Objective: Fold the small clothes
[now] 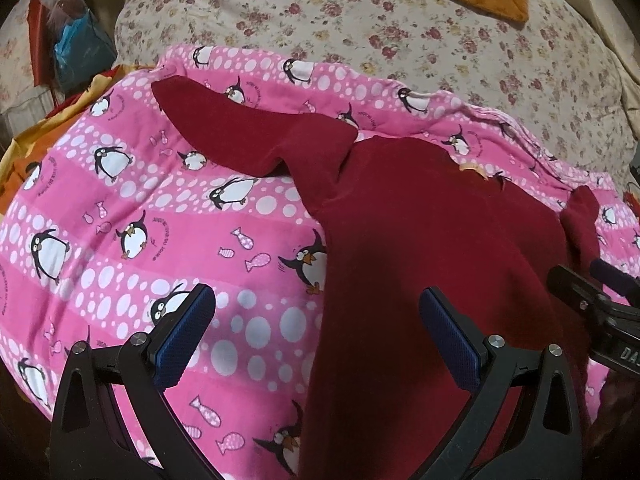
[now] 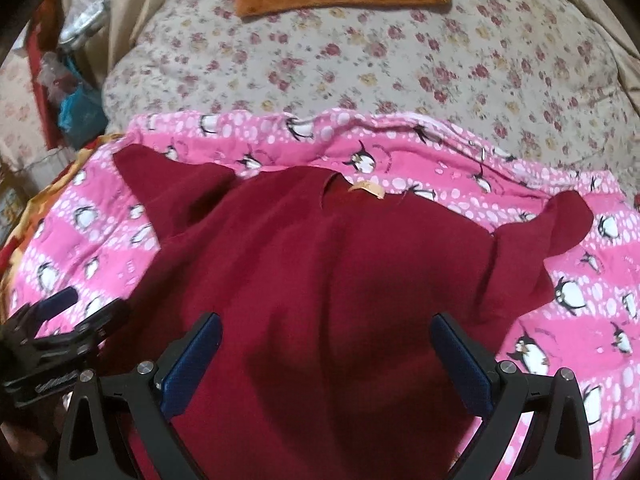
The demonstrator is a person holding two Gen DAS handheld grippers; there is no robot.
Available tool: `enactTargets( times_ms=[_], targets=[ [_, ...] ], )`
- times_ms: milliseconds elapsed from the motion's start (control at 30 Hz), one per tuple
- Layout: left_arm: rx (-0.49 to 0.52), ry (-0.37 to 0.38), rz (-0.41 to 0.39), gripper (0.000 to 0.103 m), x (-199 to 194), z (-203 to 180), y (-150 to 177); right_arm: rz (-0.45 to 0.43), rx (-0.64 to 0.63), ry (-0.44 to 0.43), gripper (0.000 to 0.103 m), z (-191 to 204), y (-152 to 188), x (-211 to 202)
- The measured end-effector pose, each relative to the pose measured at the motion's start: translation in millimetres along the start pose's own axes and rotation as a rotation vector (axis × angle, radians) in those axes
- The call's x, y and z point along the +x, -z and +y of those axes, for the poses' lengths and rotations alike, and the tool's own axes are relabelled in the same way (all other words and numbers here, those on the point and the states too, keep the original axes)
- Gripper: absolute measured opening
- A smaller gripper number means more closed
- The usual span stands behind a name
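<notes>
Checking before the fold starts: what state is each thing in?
Red top: spread flat, unfolded, neck label showing.
Sleeves: both stretched outward.
Penguin blanket: spread beneath the top.
Left tongs: open, holding nothing.
Right tongs: open, holding nothing.

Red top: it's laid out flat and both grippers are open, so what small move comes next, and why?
Probably take the left gripper forward to the left sleeve and pinch it near the cuff. The red top lies spread on the penguin blanket with both sleeves out, the tag showing, and the right gripper empty.
</notes>
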State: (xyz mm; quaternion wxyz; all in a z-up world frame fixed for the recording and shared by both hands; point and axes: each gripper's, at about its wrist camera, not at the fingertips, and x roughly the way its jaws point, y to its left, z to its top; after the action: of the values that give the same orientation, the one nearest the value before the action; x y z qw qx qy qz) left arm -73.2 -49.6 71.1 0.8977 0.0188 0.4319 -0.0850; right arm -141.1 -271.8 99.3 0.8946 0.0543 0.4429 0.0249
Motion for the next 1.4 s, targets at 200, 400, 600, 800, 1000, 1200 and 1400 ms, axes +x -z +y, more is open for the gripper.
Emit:
enactTargets(
  times_ms=[200,400,600,800,1000,1200,1400],
  targets=[
    [-0.003,-0.021,0.015,0.102,17,3,-6,0.026,-0.018,-0.006,0.103,10,1,24],
    [-0.022,-0.026,0.023,0.102,26,10,-11,0.052,-0.057,-0.003,0.103,17,5,39],
    [-0.038,-0.042,0.023,0.102,30,19,-14,0.065,-0.065,0.041,0.103,17,9,53],
    [-0.052,-0.048,0.030,0.102,33,21,-14,0.077,-0.070,0.056,0.103,16,17,64],
    [-0.050,-0.054,0.038,0.102,37,20,-12,0.064,-0.063,0.059,0.103,14,22,69],
    [-0.045,-0.059,0.045,0.102,40,19,-12,0.057,-0.066,0.065,0.103,15,22,68],
    [-0.050,-0.063,0.045,0.102,43,23,-14,0.057,-0.076,0.039,0.103,21,19,61]
  ],
)
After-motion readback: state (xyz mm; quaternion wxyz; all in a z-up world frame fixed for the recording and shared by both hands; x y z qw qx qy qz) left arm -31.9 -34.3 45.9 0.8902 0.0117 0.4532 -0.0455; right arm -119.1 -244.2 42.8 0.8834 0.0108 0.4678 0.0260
